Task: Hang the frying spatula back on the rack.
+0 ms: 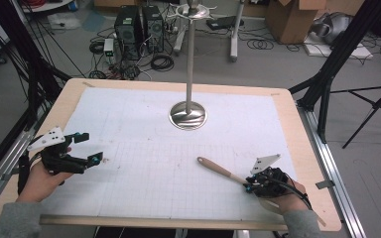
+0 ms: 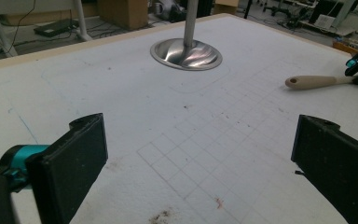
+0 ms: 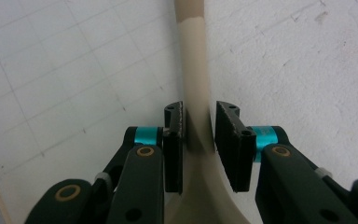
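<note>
At lower right of the high view, our right gripper (image 1: 248, 187) clamps the neck of the wooden spatula (image 1: 223, 171) lying on the white mat (image 1: 144, 129). Our left gripper (image 1: 90, 148), at left, gapes with nothing between its jaws.

A white gridded mat (image 1: 144, 148) covers the wooden tabletop (image 1: 69, 94), bearing a metal stand (image 1: 188, 115), with a wooden-handled utensil (image 1: 221, 170) lying near its base.

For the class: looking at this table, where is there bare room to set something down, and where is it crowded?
The white mat is bare between the stand's base and the left gripper, and along the near edge between the two hands. It is crowded at the near right, where the right gripper clamps the beige utensil.
</note>
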Demonstrator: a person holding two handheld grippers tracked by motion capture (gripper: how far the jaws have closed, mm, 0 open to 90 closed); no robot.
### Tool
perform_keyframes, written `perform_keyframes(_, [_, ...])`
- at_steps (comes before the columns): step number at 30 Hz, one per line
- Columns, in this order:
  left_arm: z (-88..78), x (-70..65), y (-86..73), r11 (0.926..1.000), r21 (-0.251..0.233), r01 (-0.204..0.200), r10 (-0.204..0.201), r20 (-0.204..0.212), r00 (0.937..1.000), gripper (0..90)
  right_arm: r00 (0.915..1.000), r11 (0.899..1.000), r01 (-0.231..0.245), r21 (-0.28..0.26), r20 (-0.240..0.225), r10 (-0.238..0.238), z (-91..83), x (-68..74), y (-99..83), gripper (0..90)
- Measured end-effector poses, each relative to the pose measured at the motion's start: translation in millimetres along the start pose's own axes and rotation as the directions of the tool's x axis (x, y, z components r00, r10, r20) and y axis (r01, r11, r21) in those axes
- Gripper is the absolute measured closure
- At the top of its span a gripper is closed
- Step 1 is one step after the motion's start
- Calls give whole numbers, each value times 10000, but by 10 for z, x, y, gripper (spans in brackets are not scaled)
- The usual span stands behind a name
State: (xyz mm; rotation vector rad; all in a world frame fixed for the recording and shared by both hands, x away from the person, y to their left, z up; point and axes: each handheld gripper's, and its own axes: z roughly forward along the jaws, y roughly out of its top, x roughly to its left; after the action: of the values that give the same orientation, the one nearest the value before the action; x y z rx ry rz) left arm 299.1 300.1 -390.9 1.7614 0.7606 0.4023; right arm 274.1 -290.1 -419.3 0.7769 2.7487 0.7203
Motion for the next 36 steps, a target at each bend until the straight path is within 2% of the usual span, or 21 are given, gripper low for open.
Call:
perform_keyframes(7, [1, 3, -3, 10000, 60, -5, 5, 19, 10000, 41, 9999, 10000, 14, -89, 109, -13, 0, -13, -2, 736])
perform_keyframes(23, [7, 7, -9, 10000, 74, 15, -16, 53, 10000, 41, 9990, 9988, -438, -231, -24, 438, -2, -32, -21, 775])
perform_keyframes(27, [10, 8, -10, 10000, 46, 45, -45, 44, 10000, 40, 9976, 9969, -678, -412, -137, 673, -11, -53, -34, 776])
perform_keyframes(36, [0, 7, -7, 10000, -7, 17, -17, 12, 10000, 41, 9966, 9909, -785, -1090, -349, 751, -94, -60, -30, 775])
